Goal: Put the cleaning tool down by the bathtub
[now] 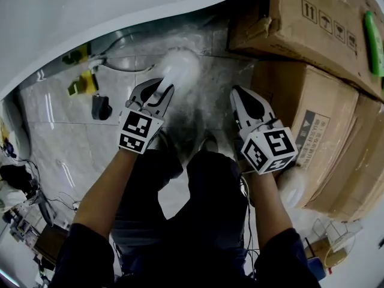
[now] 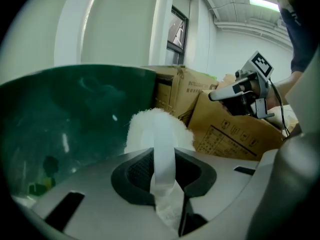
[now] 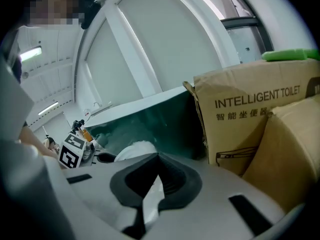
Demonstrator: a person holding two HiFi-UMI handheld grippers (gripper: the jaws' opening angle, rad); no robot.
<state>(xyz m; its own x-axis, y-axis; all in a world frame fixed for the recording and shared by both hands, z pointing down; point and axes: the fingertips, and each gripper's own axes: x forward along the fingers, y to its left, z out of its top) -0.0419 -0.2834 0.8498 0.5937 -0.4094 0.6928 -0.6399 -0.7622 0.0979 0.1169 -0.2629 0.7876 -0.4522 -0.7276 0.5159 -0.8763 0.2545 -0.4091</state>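
Note:
The cleaning tool (image 1: 180,68) is a white fluffy head on a flat white handle. My left gripper (image 1: 161,92) is shut on that handle, and the head hangs over the grey tiled floor just in front of the bathtub (image 1: 90,17). In the left gripper view the handle (image 2: 163,159) runs up between the dark pads to the fluffy head (image 2: 157,126), with the tub's dark green side (image 2: 75,119) behind it. My right gripper (image 1: 240,95) is beside it, jaws together, holding nothing. The right gripper view shows the tub's side (image 3: 150,124) and the fluffy head (image 3: 135,149).
Stacked cardboard boxes (image 1: 312,29) stand close on the right, with a green thing (image 1: 373,35) on top. Small yellow (image 1: 84,83) and black (image 1: 101,107) objects lie on the floor by the tub. The person's legs are below the grippers. Cables and clutter lie at the far left.

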